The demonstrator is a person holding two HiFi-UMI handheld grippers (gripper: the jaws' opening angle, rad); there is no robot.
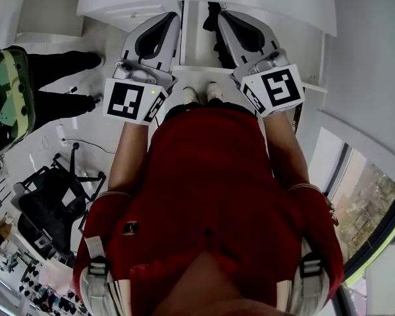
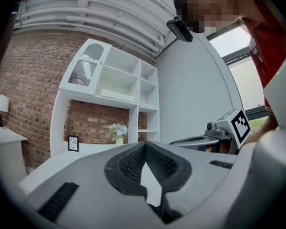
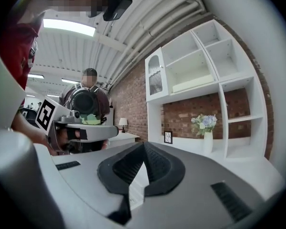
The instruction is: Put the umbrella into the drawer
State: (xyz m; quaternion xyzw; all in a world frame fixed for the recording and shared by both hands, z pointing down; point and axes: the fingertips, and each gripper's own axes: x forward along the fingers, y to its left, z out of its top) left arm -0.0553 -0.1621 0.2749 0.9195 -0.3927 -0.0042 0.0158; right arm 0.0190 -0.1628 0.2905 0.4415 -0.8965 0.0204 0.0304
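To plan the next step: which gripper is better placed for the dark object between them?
Likely right: the right gripper lies beside the dark object; the left gripper is farther. Both are shut, empty.

The left tool (image 1: 170, 18) and the right tool (image 1: 224, 18) lie side by side before the person's chest, with the shoes (image 1: 201, 94) below and between them. Ahead, a shelf unit (image 2: 119, 78) stands against the brick wall (image 2: 28, 80). On its ledge a vase (image 2: 118, 139) stands right of a small frame (image 2: 73, 143). A lamp (image 2: 1, 104) stands farther left.
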